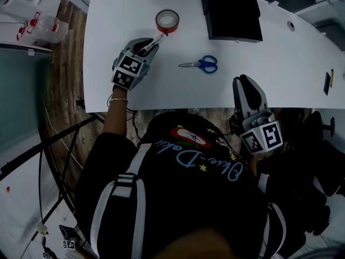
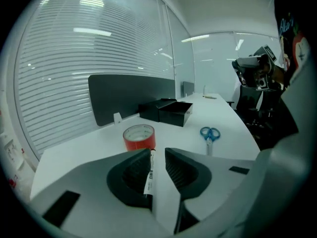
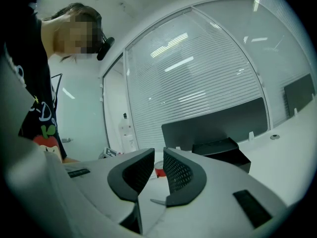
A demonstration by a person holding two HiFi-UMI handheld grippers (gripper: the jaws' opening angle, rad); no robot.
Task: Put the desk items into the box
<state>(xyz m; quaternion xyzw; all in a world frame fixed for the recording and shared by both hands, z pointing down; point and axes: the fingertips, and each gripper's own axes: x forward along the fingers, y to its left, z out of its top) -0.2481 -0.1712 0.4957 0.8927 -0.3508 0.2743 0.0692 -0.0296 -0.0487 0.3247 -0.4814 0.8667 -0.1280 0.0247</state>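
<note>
the marker pen (image 2: 148,175) looks light, stiff, smooth; take its middle. the left claw (image 2: 157,151) stands wide around it.

Black T-shirt (image 1: 178,198), blue script, red print; white-striped straps (image 1: 135,190). Grey left claw (image 1: 153,43) and right claw (image 1: 245,82) — black ribbed pads (image 2: 132,170), marker cubes (image 1: 128,69).

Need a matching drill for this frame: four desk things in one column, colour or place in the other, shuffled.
Things:
1. tape roll
2. scissors
3. box
4. marker

Colour or place:
A. black
B. between the jaws of the left gripper
C. red
D. blue handles

Pairs: 1-C, 2-D, 3-A, 4-B
</note>
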